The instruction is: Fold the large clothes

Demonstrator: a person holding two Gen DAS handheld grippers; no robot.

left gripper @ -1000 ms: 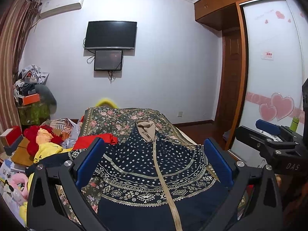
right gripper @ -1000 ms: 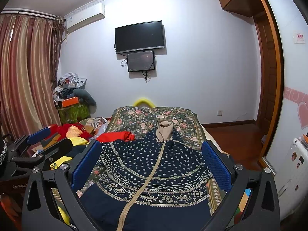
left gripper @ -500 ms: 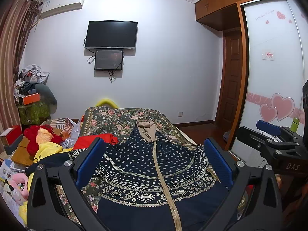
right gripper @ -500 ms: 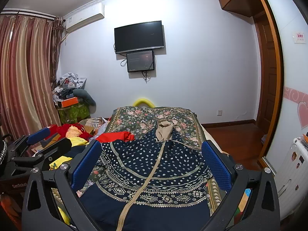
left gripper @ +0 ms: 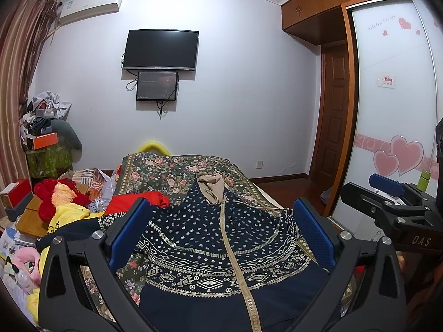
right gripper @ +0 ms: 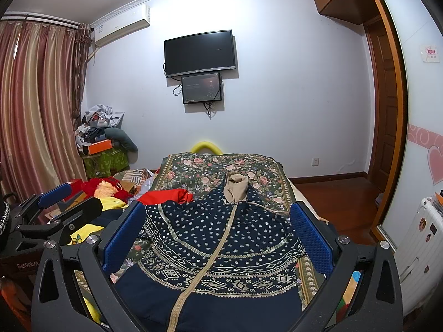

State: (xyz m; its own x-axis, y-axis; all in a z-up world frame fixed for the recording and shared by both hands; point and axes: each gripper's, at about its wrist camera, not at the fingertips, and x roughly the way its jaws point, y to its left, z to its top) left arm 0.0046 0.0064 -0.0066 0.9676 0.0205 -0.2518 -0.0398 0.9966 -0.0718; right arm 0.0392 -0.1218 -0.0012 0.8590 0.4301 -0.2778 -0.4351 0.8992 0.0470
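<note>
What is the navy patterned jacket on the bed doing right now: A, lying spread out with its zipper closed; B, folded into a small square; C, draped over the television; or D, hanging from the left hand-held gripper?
A: the navy patterned jacket lies spread flat on the floral bedspread, its tan zipper running closed up the front, while the left hand-held gripper and the right hand-held gripper are both open and hold nothing.

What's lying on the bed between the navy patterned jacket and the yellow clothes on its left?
A red garment lies between the navy jacket and yellow clothes, clearest in the right wrist view.
</note>
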